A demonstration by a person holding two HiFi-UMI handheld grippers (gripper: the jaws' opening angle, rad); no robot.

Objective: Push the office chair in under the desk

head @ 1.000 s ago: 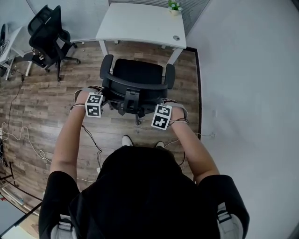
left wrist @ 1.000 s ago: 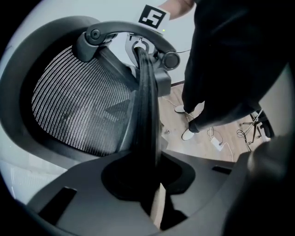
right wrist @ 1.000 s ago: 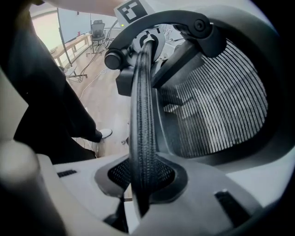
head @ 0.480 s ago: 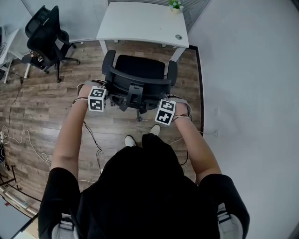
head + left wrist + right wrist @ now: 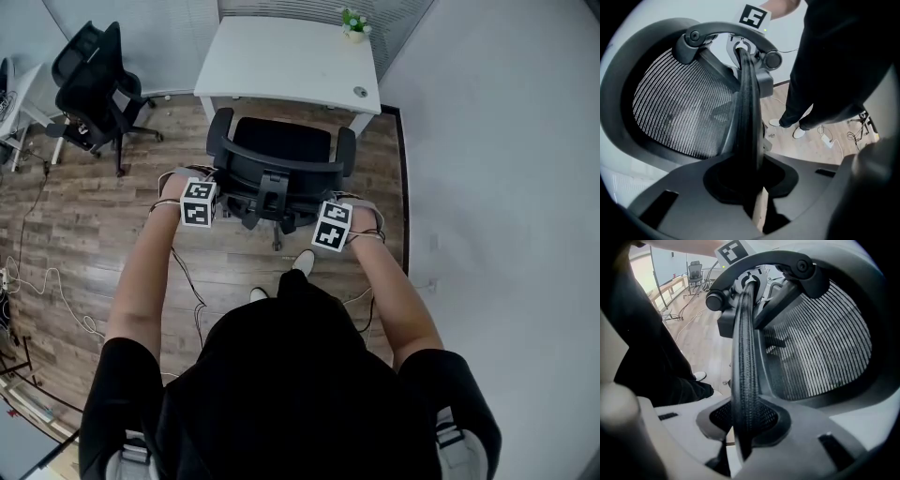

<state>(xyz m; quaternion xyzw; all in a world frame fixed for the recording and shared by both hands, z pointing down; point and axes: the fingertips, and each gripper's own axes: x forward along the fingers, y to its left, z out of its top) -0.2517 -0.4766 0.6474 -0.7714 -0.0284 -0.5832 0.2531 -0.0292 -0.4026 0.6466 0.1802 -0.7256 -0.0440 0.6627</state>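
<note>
The black office chair point(image 5: 278, 148) stands just before the white desk point(image 5: 281, 58), its seat front close to the desk's edge. Its mesh backrest point(image 5: 272, 180) faces me. My left gripper point(image 5: 216, 190) is shut on the backrest's left edge point(image 5: 748, 117), which runs up between the jaws in the left gripper view. At the other side my right gripper point(image 5: 319, 204) is shut on the right edge point(image 5: 743, 357). The mesh panel point(image 5: 679, 112) fills much of both gripper views.
A second black chair point(image 5: 94, 80) stands at the far left. On the desk are a small potted plant point(image 5: 352, 17) and a round grommet point(image 5: 360, 91). Cables point(image 5: 47, 281) trail over the wood floor. A grey wall point(image 5: 487, 187) runs along the right.
The chair has rolled forward towards the desk with both grippers on its backrest. The person has stepped after it, one foot now ahead.
</note>
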